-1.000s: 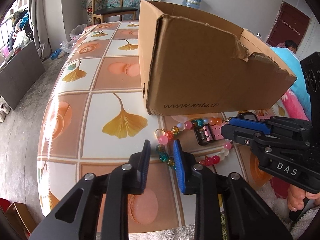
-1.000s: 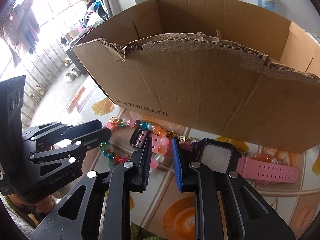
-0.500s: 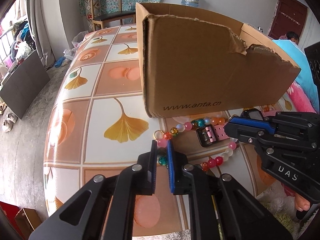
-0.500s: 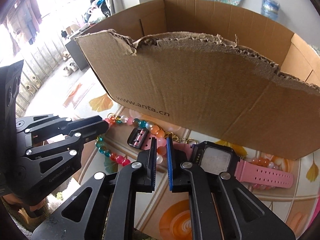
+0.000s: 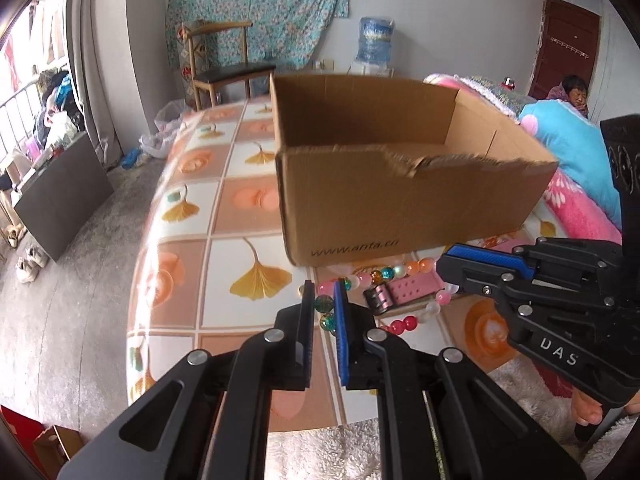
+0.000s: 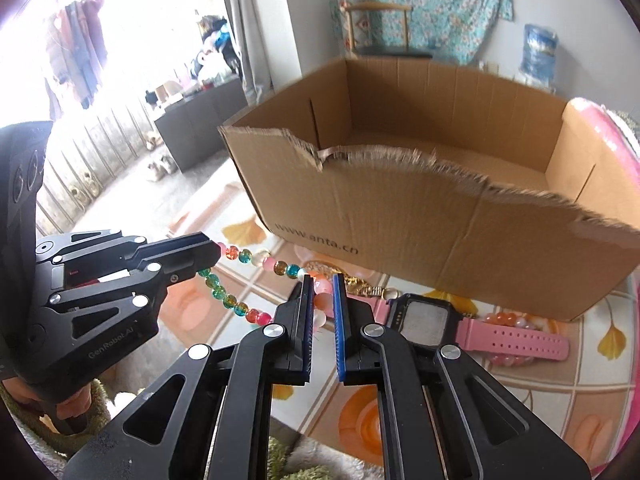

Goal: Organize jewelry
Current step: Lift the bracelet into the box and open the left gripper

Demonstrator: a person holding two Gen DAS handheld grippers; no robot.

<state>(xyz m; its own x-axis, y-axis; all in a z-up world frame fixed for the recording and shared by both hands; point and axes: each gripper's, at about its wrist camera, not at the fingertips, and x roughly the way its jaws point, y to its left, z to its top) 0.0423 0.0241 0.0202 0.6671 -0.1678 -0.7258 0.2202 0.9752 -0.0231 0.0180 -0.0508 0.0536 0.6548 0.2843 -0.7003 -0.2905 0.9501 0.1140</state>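
Both grippers are pinching the same bead necklace (image 6: 256,258), one at each end of its loop. The left gripper (image 5: 324,304) is clamping green and teal beads between its blue pads, jaws nearly together; the right gripper (image 6: 322,294) is gripping pink and white beads the same way. The strand is stretching between them just above the patterned tablecloth (image 5: 224,264), on the near side of the cardboard box (image 5: 400,200) (torn along its near rim, open on top). A pink watch (image 6: 476,330) is lying flat on the cloth just right of the right gripper, its strap running right toward a small beaded bracelet (image 6: 508,320) near the box wall. A person's hand (image 5: 588,412) is showing under the right tool's handle.
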